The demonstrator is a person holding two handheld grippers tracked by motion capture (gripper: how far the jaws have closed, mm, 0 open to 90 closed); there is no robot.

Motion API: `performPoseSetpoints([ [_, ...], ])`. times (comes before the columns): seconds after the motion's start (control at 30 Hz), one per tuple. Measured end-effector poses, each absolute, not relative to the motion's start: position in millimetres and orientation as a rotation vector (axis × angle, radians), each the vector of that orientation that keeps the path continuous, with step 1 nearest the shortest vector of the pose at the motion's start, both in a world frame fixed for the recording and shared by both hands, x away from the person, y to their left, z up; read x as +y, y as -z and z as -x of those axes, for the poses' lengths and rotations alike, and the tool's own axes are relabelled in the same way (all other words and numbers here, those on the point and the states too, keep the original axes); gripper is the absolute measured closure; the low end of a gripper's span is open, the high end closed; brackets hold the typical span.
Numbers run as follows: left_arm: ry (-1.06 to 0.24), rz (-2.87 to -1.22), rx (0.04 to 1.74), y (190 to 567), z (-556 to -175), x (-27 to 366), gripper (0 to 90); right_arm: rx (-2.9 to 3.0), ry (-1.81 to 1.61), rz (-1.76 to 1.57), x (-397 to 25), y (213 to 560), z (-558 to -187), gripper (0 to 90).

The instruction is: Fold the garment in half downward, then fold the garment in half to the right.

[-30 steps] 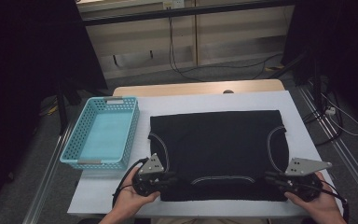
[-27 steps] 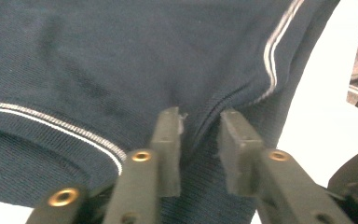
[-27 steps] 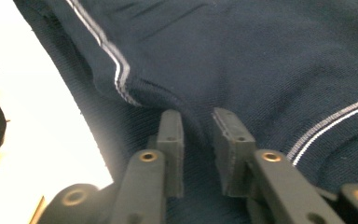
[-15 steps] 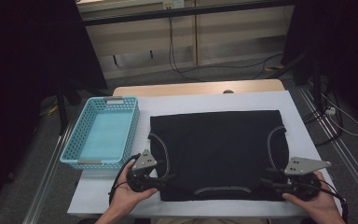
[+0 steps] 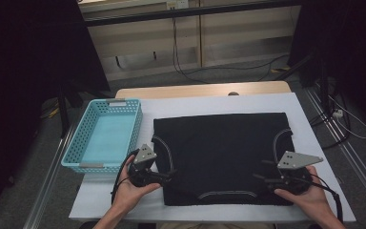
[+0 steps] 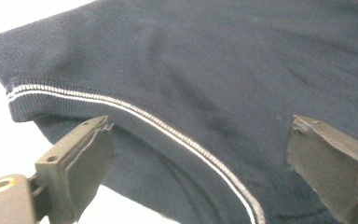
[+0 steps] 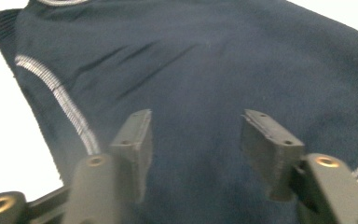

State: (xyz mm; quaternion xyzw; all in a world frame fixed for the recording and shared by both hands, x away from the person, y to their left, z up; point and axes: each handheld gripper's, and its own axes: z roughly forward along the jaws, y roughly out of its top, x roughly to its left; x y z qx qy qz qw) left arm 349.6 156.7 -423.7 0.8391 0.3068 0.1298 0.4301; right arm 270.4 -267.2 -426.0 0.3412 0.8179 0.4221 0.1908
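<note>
Dark sleeveless knit top (image 5: 221, 157) lies flat on the white table (image 5: 310, 119), neckline toward me at the near edge, hem at the far side, pale piping tracing both armholes. My left gripper (image 5: 164, 177) sits at the near-left corner by the shoulder; its jaws are spread wide, the piped armhole edge (image 6: 135, 114) running between them, cloth not pinched. My right gripper (image 5: 262, 177) is at the near-right shoulder, jaws also spread, hovering over plain knit with the piping (image 7: 60, 98) off to one side. Change over the last second: the left gripper has slid outward and back from over the fabric to the very corner; the right has barely moved. The top itself lies as it did, no new folds. I read this as lining up for a two-corner grasp at the shoulders, likely the start of a fold away from me. Neither shoulder is taken yet. Turquoise basket (image 5: 106, 136) stands empty just left of the garment, probably its destination. Beyond the table, cables on the floor.
</note>
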Motion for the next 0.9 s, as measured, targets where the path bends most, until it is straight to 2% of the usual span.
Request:
performPoseSetpoints([
  [0.17, -0.316, -2.097, 0.764, 424.3, -352.0, 157.5, 10.0, 2.287, -1.209, -0.927, -247.6, 425.4, -276.8, 35.2],
  [0.47, -0.322, -2.069, 0.791, 423.9, -357.6, 155.6, 7.9, 2.352, -1.250, -0.882, -204.0, 426.5, -291.0, 35.6],
  [0.7, -0.349, -2.035, 0.806, 413.8, -375.4, 151.4, 8.3, 2.412, -1.273, -0.816, -174.6, 429.5, -294.4, 33.8],
  [0.83, -0.320, -2.015, 0.851, 417.9, -392.9, 151.3, 10.5, 2.456, -1.281, -0.794, -160.3, 430.5, -296.6, 31.3],
  [0.9, -0.350, -2.011, 0.864, 419.1, -399.4, 150.5, 10.9, 2.472, -1.286, -0.780, -152.4, 429.9, -298.3, 30.4],
])
